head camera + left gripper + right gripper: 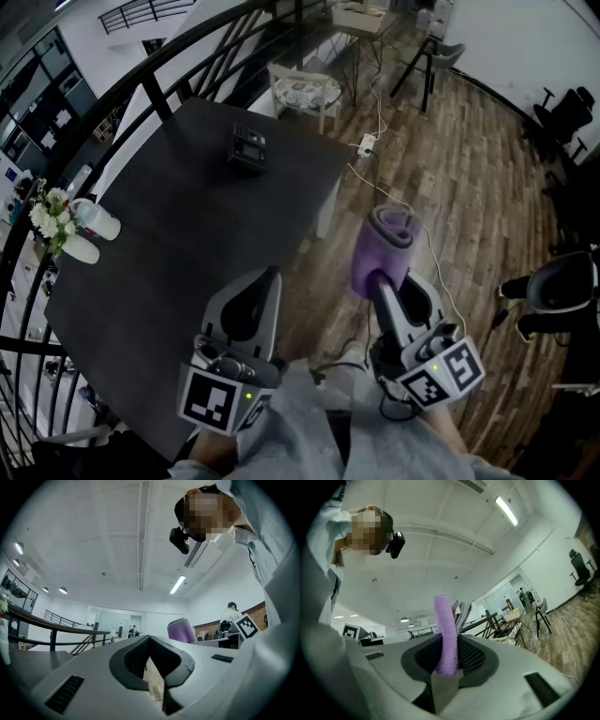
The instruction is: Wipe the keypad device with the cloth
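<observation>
The keypad device (248,148), small and black, lies far off on the dark table (178,234), near its far edge. A folded purple cloth (382,248) stands up out of my right gripper (377,277), which is shut on it; both are held over the wooden floor, right of the table. In the right gripper view the cloth (445,625) rises between the jaws of the right gripper (449,644). My left gripper (271,276) hovers by the table's near right edge, shut and holding nothing. The left gripper view shows the left gripper (150,641) pointing upward, with the cloth (181,631) to its right.
A bunch of white flowers (49,214) and two white bottles (94,225) stand at the table's left edge. Beyond the table's far corner are a white chair (306,92) and a power strip (367,144) with cables on the floor. A railing runs along the left.
</observation>
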